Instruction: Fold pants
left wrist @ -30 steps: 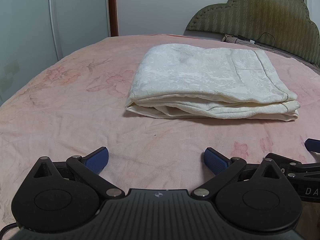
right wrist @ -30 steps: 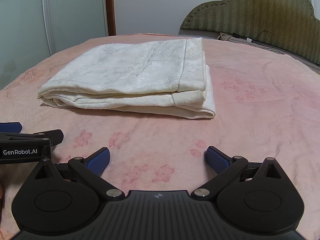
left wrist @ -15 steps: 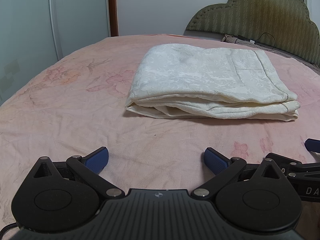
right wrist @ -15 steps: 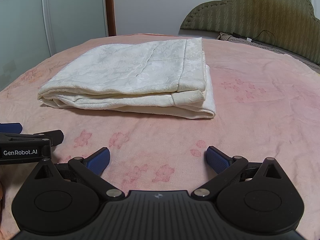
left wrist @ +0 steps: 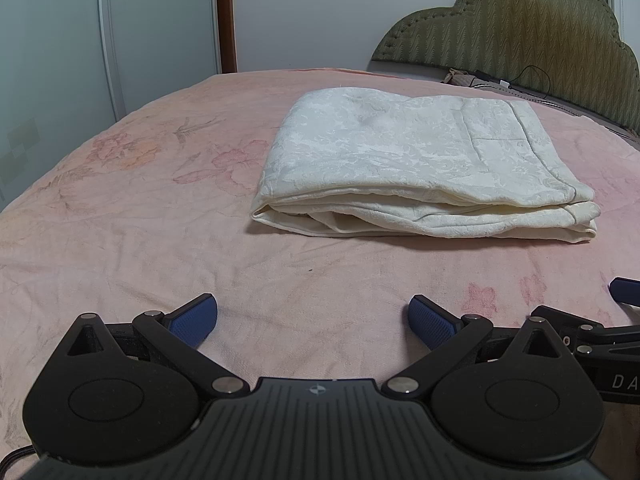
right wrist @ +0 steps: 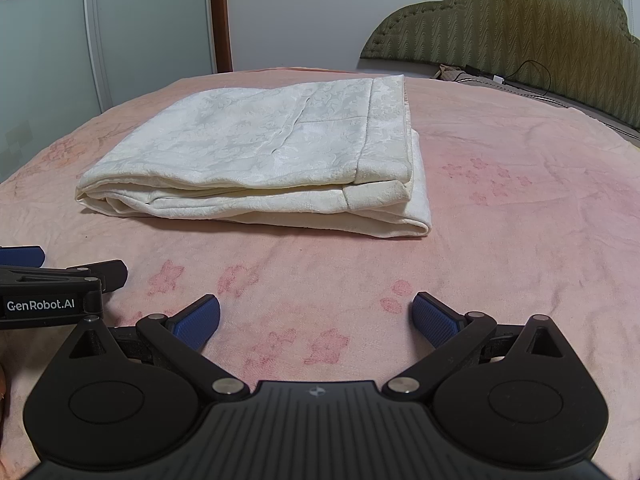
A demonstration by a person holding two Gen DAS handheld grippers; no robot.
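Observation:
Cream-white patterned pants [left wrist: 416,160] lie folded into a flat stack on the pink bed, seen right of centre in the left wrist view and as pants [right wrist: 260,152] left of centre in the right wrist view. My left gripper [left wrist: 313,316] rests low on the sheet in front of the stack, open, with nothing between its blue pads. My right gripper [right wrist: 316,316] is likewise open and empty, short of the stack's near edge. Each gripper shows at the edge of the other's view.
The pink flowered bed sheet [left wrist: 120,220] spreads all round the pants. A green padded headboard [left wrist: 520,24] stands at the back right with a cable [right wrist: 532,76] on the bed beneath it. Pale wardrobe doors [left wrist: 60,40] stand at the left.

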